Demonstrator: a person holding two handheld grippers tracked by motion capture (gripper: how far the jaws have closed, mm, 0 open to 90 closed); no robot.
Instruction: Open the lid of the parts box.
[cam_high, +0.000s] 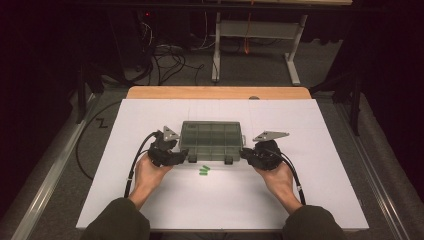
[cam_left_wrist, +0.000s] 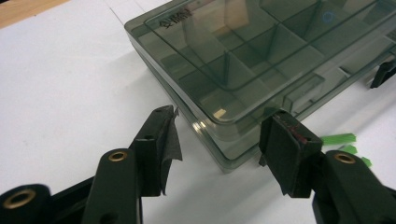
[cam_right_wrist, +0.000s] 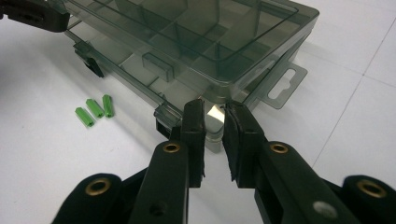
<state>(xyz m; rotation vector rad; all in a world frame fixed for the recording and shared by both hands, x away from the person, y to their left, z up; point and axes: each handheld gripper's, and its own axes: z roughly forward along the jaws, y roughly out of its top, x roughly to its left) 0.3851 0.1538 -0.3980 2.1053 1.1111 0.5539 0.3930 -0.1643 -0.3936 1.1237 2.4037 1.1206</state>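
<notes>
- Your left tool stands with its jaws apart, straddling the near-left corner of the box; the pads don't press on it, so that corner is loose.
- Your right tool has its jaws nearly together, a narrow gap between them, tips at the box's near-right corner just beside a latch. Nothing is clamped; I judge it is placed there to work the lid's front edge.
- The box lies flat on the tabletop between your two tools, lid down, divided cells showing through it. With a tool at each front corner, it can't slide sideways while you pry.
- Three green pegs lie just behind the tool tips, toward you, apart from the box. Keep your wrists clear of them.
- Beyond the box the tabletop is bare, so there is room to swing the lid back. A hang tab juts past the right tool; don't catch it.
</notes>
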